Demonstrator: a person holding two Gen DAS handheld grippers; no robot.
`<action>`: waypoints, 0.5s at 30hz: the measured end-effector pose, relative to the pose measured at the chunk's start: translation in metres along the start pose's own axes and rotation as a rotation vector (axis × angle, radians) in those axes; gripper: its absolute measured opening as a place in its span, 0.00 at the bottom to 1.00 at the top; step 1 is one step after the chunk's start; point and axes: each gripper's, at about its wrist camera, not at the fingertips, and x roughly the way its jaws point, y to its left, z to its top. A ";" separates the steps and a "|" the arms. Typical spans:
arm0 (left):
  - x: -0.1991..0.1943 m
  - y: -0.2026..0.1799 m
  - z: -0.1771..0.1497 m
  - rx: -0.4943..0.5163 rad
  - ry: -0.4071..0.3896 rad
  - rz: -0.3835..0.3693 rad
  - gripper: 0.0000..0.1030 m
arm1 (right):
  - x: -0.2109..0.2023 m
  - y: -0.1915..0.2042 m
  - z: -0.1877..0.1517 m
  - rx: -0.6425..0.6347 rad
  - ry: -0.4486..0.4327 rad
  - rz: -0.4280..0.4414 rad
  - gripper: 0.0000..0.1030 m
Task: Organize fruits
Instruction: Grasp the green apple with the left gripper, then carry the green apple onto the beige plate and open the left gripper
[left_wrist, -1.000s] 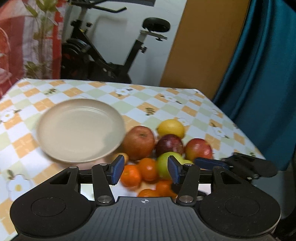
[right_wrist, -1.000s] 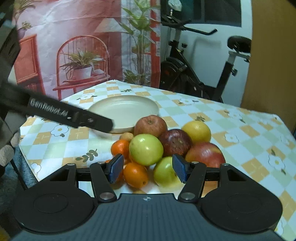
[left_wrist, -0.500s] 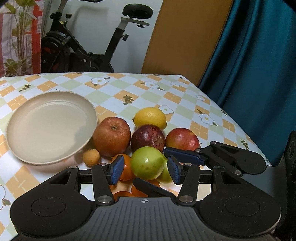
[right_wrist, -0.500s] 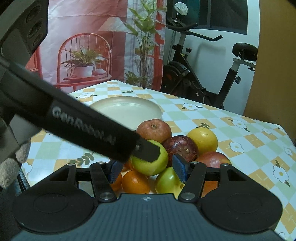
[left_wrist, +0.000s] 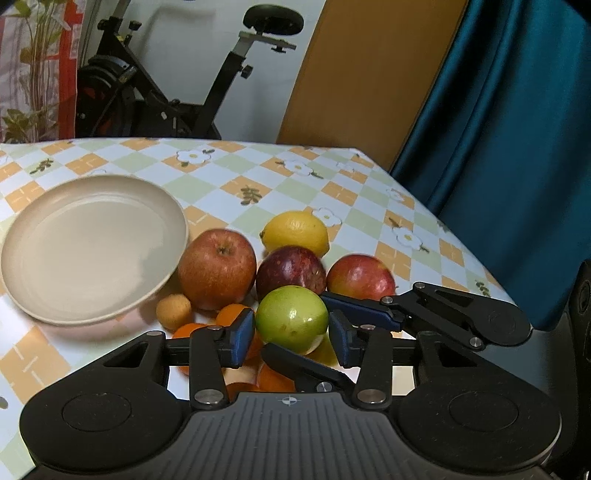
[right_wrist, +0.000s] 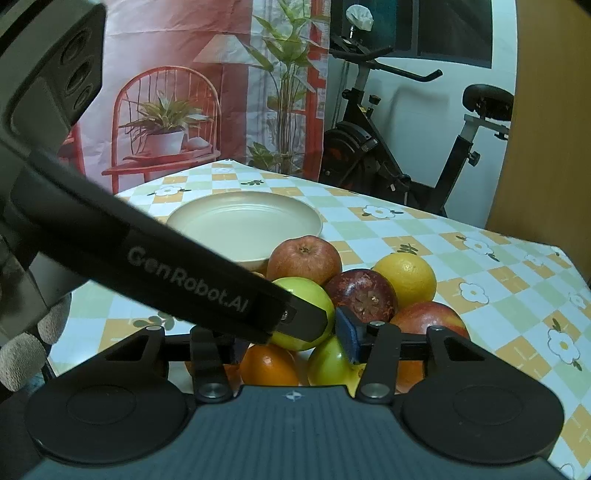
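Observation:
A pile of fruit lies on the checkered tablecloth beside an empty beige plate (left_wrist: 92, 243) (right_wrist: 243, 225). A green apple (left_wrist: 291, 317) (right_wrist: 310, 314) sits on top, with a red apple (left_wrist: 218, 273), a dark purple fruit (left_wrist: 291, 269), a lemon (left_wrist: 295, 232), another red apple (left_wrist: 360, 275) and several oranges (right_wrist: 269, 363) around it. My left gripper (left_wrist: 291, 334) is open with its blue pads either side of the green apple. My right gripper (right_wrist: 295, 338) is open too, straddling the same apple; its fingers show in the left wrist view (left_wrist: 354, 306).
An exercise bike (left_wrist: 155, 92) stands behind the table. A teal curtain (left_wrist: 517, 129) hangs at the right, past the table's edge (left_wrist: 443, 221). A small tan fruit (left_wrist: 173, 312) lies by the plate. A second green fruit (right_wrist: 328, 363) lies low in the pile.
My left gripper has swung right and closed in on the pile, coming around the green apple. The right gripper has moved in to the same apple. Both stay open.

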 end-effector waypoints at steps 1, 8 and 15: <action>-0.003 -0.001 0.002 0.002 -0.009 0.000 0.45 | -0.001 0.000 0.001 0.000 -0.004 -0.001 0.49; -0.028 0.010 0.025 0.006 -0.077 0.026 0.45 | -0.006 0.005 0.031 -0.031 -0.042 0.010 0.49; -0.051 0.063 0.062 -0.056 -0.126 0.107 0.45 | 0.029 0.024 0.087 -0.062 -0.048 0.109 0.49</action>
